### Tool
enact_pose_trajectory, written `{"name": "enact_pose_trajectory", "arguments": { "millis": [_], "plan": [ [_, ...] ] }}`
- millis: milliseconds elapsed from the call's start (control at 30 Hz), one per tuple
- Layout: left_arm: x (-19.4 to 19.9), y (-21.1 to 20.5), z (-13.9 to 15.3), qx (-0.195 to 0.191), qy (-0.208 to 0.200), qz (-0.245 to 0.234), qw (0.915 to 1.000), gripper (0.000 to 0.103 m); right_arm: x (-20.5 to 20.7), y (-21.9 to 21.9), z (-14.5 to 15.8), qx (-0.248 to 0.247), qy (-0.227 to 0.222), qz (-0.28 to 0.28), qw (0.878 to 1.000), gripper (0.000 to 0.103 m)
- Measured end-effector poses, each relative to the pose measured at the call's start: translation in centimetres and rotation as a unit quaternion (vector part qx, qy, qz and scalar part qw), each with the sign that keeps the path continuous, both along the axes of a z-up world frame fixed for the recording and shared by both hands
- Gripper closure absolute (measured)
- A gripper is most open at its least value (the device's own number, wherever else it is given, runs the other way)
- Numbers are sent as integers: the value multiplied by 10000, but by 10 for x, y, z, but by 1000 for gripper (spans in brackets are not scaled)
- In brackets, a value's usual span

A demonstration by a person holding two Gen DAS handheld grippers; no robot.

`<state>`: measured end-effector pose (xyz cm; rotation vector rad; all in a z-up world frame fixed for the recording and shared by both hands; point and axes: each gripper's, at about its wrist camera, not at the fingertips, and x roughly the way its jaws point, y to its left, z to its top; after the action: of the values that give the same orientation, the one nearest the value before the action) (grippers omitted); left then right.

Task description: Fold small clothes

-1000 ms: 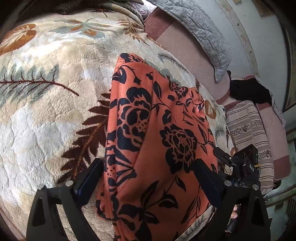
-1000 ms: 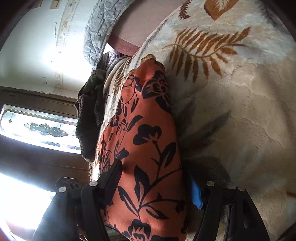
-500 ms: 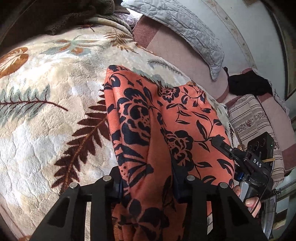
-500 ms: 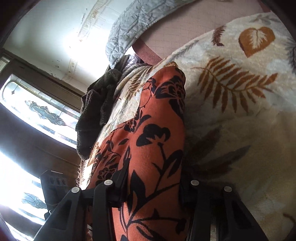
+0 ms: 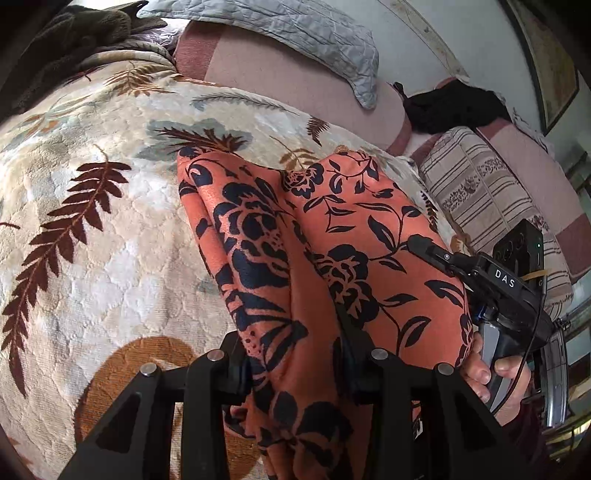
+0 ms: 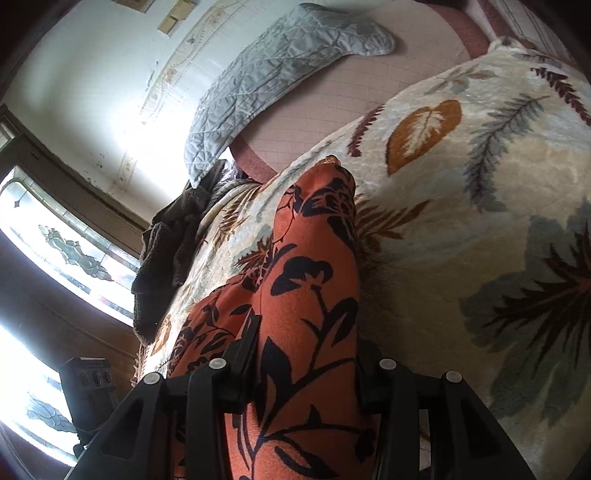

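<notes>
Left gripper point(image 5: 295, 365): both fingers pinch a bunched fold of the orange garment point(image 5: 314, 266), a cloth w/ black floral print; fabric fills the gap between the fingers and hangs below them toward the camera. Right gripper point(image 6: 306, 369): fingers likewise pressed onto a fold of the same garment point(image 6: 310, 295), cloth wedged between them w/ no free gap visible. Garment position: near end raised at both grippers, far end resting on the leaf-print blanket point(image 5: 110, 240); in left wrist view it forms two ridges w/ a crease between, running away from the camera toward the sofa back point(image 5: 280, 81). In left wrist view the right gripper appears at the garment's right edge, one finger point(image 5: 424, 245) lying on the cloth, its body marked "DAS", gripped by the person's right hand point(image 5: 495, 373). In right wrist view the left unit shows as a dark block at lower left, details unclear against window glare. Surroundings: blanket point(image 6: 480, 221) is cream plush w/ brown, orange and grey-green leaves; a grey quilted pad point(image 5: 295, 26) drapes over the pinkish sofa back; a striped cushion point(image 5: 480, 192) sits to the right w/ a black cloth point(image 5: 450, 107) behind it; a dark brown towel point(image 6: 162, 266) lies at the blanket's far edge near the window point(image 6: 66, 243).
</notes>
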<state>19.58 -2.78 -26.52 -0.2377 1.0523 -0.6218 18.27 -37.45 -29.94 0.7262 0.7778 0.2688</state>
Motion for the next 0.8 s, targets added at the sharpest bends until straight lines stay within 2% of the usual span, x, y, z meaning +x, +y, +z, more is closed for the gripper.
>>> {"name": "enact_pose_trajectory", "arguments": {
  "millis": [100,167,200,300,400,500,533,600,667,733,800],
  "plan": [
    [-3,-12,-4,357,-24,42,9993,61,5,-8,-14,-1,377,-6,9993,59],
    [-6,-12,-5,523,14,147,9985,49,7,-11,-18,-112,602,-43,9981,51],
    [-8,-13,-4,628,23,192,9978,47,7,-13,-16,-189,665,-133,9975,50],
    [-20,-6,6,956,-271,331,9945,41,-6,-21,0,-488,480,-417,9968,49],
    [-37,4,21,1206,-724,536,9886,39,-30,-25,22,-615,-27,-641,9960,49],
    [-46,9,17,1476,-865,682,9829,36,-41,-10,36,-756,-441,-312,9957,49],
    [-46,8,11,1629,-827,677,9808,34,-41,-2,35,-788,-414,-146,9959,49],
    [-41,3,-4,1992,-728,661,9750,31,-31,15,20,-850,38,141,9963,50],
    [-41,4,-5,1975,-666,738,9752,28,-25,26,5,-1217,383,159,9917,49],
    [-44,3,2,2080,-735,803,9721,28,-27,29,11,-1319,325,88,9907,49],
    [-52,2,11,2233,-836,875,9672,28,-38,27,19,-1186,121,-29,9929,49]
  ]
}}
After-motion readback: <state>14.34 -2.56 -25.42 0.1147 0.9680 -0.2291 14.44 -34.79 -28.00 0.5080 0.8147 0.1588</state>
